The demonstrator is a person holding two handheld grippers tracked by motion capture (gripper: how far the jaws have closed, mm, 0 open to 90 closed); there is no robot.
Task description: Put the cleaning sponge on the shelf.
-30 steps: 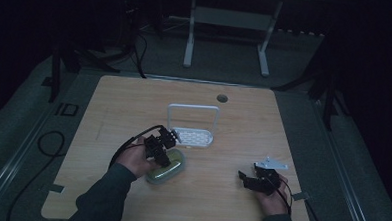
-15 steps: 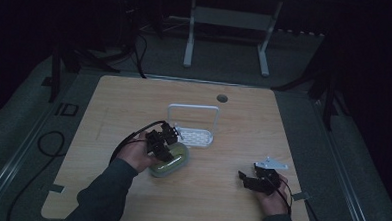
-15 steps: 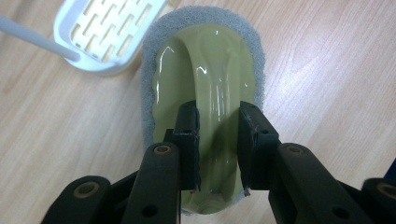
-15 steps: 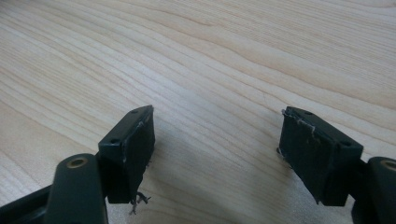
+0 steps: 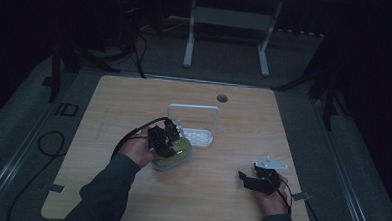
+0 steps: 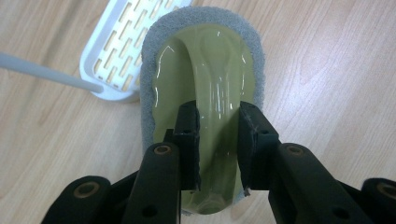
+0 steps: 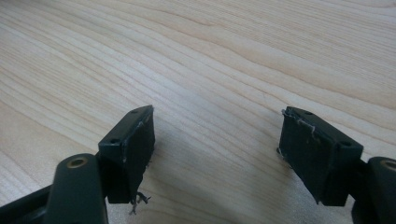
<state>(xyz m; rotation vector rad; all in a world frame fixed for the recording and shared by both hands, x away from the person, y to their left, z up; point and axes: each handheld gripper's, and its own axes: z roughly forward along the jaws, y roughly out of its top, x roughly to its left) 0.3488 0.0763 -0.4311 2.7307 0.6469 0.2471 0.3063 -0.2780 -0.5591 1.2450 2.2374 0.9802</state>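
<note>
A scrubber (image 5: 181,157) with a glossy olive-green plastic top (image 6: 210,60) on a grey pad (image 6: 156,28) is held near the table's middle. My left gripper (image 5: 166,139) is shut on the raised green grip ridge, one pad on each side (image 6: 218,140). The scrubber's far end reaches the near corner of a white slotted tray (image 6: 116,51) that has a tall wire arch (image 5: 193,108). My right gripper (image 5: 248,179) rests low over the table at the front right. It stands open over bare wood (image 7: 217,149).
The light wooden table (image 5: 124,102) has a round cable hole (image 5: 222,98) at the back. A black cable (image 5: 133,134) loops from my left gripper. Beyond the table, the legs of a stand (image 5: 189,45) rest on a dark floor.
My left gripper has carried the scrubber a short way farther from the person, toward the white tray. The right gripper has kept still.
</note>
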